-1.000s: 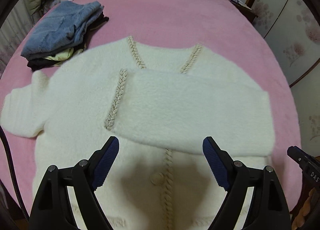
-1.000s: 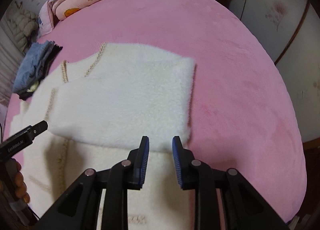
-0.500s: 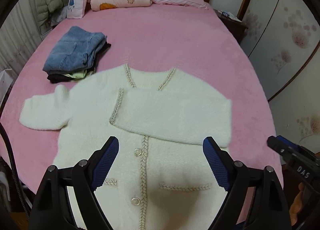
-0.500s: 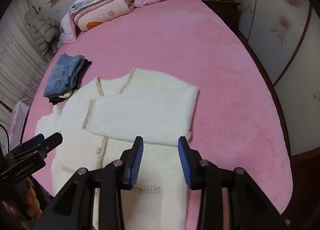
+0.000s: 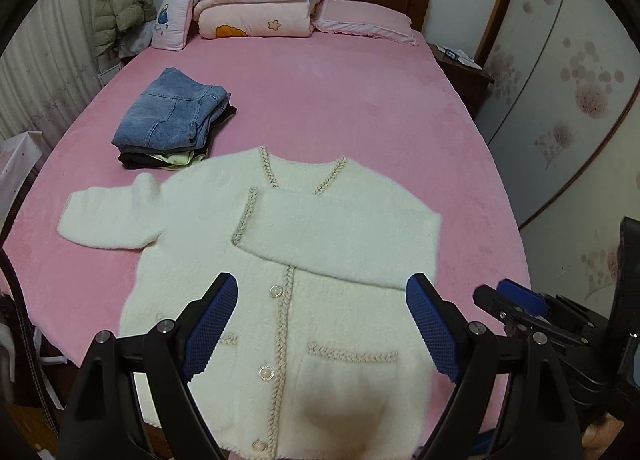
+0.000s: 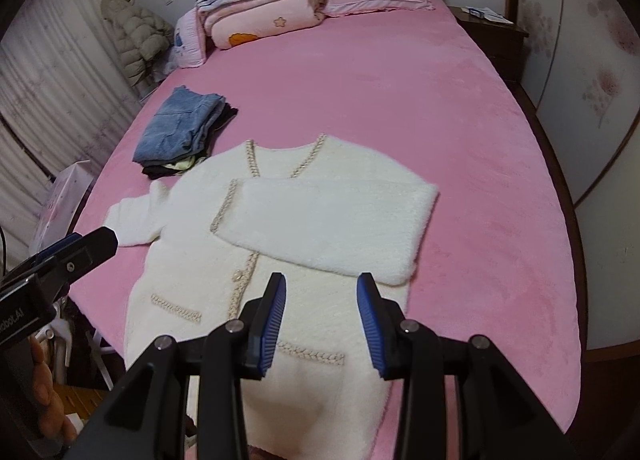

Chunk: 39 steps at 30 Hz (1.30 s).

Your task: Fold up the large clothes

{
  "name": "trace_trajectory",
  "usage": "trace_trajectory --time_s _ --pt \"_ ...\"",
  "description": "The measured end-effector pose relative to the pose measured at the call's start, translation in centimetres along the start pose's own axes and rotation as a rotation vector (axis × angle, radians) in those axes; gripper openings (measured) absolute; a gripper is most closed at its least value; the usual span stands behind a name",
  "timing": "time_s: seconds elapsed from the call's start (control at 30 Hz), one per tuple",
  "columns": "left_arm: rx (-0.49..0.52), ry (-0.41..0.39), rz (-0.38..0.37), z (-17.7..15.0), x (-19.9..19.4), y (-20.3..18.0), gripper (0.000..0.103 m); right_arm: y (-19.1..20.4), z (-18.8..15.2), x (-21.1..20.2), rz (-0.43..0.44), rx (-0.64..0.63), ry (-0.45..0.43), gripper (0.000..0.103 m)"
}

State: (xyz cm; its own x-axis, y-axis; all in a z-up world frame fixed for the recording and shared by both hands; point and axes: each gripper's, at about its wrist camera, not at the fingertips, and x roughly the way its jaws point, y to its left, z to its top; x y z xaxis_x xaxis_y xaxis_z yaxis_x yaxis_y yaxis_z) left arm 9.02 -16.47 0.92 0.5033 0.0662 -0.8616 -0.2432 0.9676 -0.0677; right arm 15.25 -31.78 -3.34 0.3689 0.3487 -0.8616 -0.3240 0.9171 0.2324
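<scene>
A fluffy white cardigan with beige braided trim lies face up on the pink bed; it also shows in the right wrist view. Its right sleeve is folded across the chest, also seen from the right wrist. Its left sleeve lies stretched out to the left. My left gripper is open and empty, held above the cardigan's lower half. My right gripper is open and empty above the hem, and shows at the right edge of the left wrist view.
A stack of folded jeans and dark clothes sits left of the cardigan's collar. Folded quilts and a pink pillow lie at the headboard. A nightstand stands at the right, a jacket hangs at the left.
Both grippers have pulled back and risen away from the cardigan, so the whole garment and bed now show. The right gripper's jaws have opened wider. The sleeve stays folded across the chest.
</scene>
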Motion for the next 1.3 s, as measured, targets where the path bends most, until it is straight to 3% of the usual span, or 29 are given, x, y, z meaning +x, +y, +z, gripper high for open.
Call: trace_trajectory --time_s 0.27,0.47,0.67,0.9,1.07,1.3 --pt "0.054 -0.007 0.02 -0.1 -3.2 2.4 0.085 2.2 -1.1 -1.3 0.066 -0.001 -0.015 0.037" --pt "0.035 -0.017 -0.028 0.6 -3.4 9.2 0.085 6.5 -1.2 -1.3 0.015 -0.024 -0.064 0.037" --pt "0.052 -0.038 -0.056 2.6 -2.6 20.4 0.085 14.0 0.4 1.1 -0.055 0.025 -0.074 0.037" --pt "-0.033 -0.038 -0.08 3.8 1.0 36.4 0.085 25.8 3.9 5.7 -0.129 0.059 -0.075 0.037" --pt "-0.169 0.023 -0.069 3.1 6.2 47.4 0.085 32.2 6.1 10.0 -0.081 0.121 -0.088 0.038" --pt "-0.47 0.045 -0.042 0.1 14.4 61.4 0.085 40.4 7.8 19.0 -0.079 0.047 -0.042 0.042"
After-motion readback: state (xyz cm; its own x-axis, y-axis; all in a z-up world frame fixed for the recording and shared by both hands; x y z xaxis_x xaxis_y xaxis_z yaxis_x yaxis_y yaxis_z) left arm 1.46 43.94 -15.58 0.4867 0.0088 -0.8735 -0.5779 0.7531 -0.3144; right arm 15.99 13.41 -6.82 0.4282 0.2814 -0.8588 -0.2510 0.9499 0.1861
